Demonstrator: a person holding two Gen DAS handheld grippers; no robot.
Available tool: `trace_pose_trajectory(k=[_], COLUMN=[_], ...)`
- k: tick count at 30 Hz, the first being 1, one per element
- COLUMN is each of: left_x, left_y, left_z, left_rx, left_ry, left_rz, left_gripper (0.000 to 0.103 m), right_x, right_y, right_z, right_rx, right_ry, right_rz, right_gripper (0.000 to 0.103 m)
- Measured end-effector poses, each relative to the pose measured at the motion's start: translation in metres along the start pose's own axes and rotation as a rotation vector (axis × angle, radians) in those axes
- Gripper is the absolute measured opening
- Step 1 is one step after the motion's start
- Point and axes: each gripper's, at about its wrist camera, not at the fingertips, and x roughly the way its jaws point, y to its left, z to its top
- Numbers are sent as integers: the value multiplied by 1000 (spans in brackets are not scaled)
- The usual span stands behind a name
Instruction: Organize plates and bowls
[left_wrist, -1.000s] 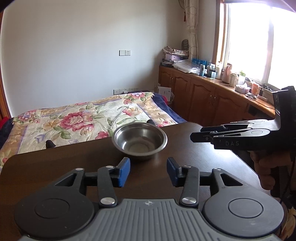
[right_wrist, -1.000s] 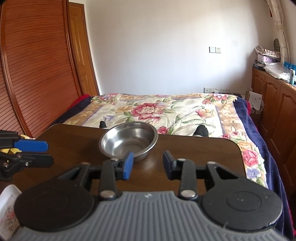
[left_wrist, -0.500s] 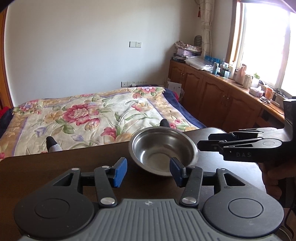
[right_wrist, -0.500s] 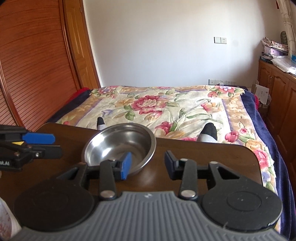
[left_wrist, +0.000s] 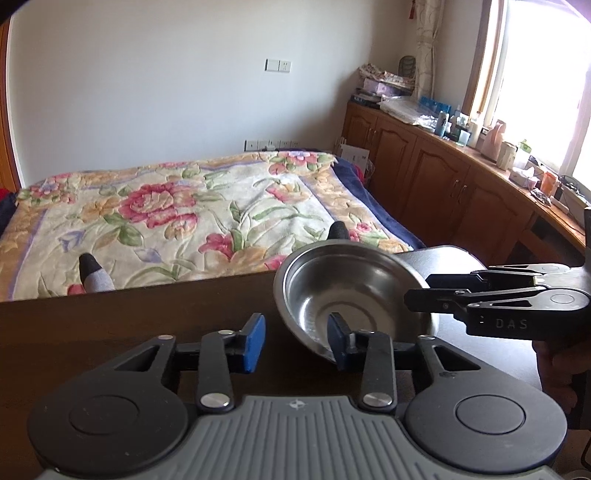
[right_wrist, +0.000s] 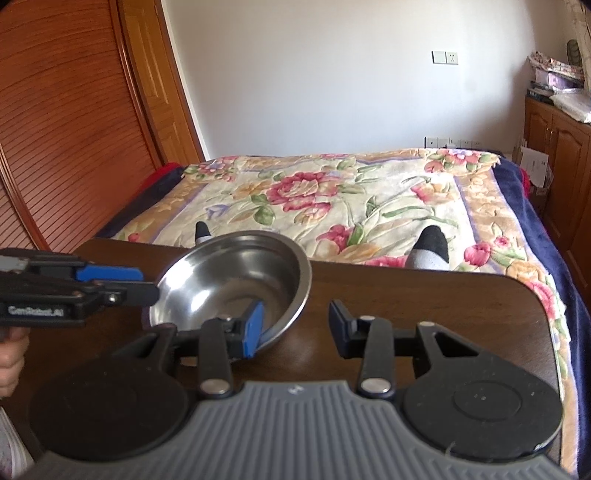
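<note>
A shiny steel bowl (left_wrist: 354, 284) (right_wrist: 236, 277) sits on the dark wooden table (left_wrist: 147, 314) (right_wrist: 424, 295) and looks tipped toward the cameras. My left gripper (left_wrist: 295, 343) is open, its right finger inside the bowl and its left finger outside, so the near rim runs between them. My right gripper (right_wrist: 295, 326) is open too, with its left blue pad inside the bowl and its right finger outside. From the side, the right gripper (left_wrist: 417, 290) reaches the bowl's right rim and the left gripper (right_wrist: 144, 286) its left rim.
A white floral plate (right_wrist: 9, 443) peeks in at the bottom left. Beyond the table's far edge lies a floral bed (left_wrist: 184, 206) with a person's socked feet (left_wrist: 92, 275) on it. Wooden cabinets (left_wrist: 443, 177) line the right wall, a slatted wardrobe (right_wrist: 55, 129) the left.
Both grippers have moved forward onto the bowl from either side, and each now has one finger over its rim. The bowl, flat before, now looks tilted.
</note>
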Motion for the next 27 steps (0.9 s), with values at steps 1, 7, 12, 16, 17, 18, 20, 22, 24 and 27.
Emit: trace_pose_trajectory(k=[1, 7, 12, 16, 17, 18, 20, 22, 24, 27], left_x=[2, 8, 14, 20, 21, 22, 19, 15, 9, -2], left_y=[0, -2, -6, -4, -4, -4, -5, -8, -12, -19], left_z=[-1, 0, 0, -2, -3, -4, -5, -6, -6, -7], left_rx=[-1, -2, 0, -8, -12, -14, -14, -8, 1, 20], left_ry=[4, 11, 36, 69, 76, 81, 82, 87, 80, 67], left_rz=[-1, -11, -15, -37, -45, -52, -62, -81, -89, -95], left_gripper=[38, 30, 24, 20, 19, 19, 19, 19, 19, 19], right_x=[1, -1, -2, -2, -3, -4, -7, -10, -14, -20], right_y=[1, 5, 3, 1, 1, 2, 2, 1, 2, 5], right_z=[-1, -4, -4, -7, -8, -9, -11, -12, -14, -14], right_rx=[4, 7, 24, 48, 49, 50, 56, 61, 65, 65], right_ry=[3, 6, 6, 13, 10, 7, 6, 4, 2, -6], right_rz=[4, 19, 26, 38, 38, 37, 34, 24, 18, 6], right_gripper=[36, 29, 21, 16, 16, 16, 15, 14, 13, 12])
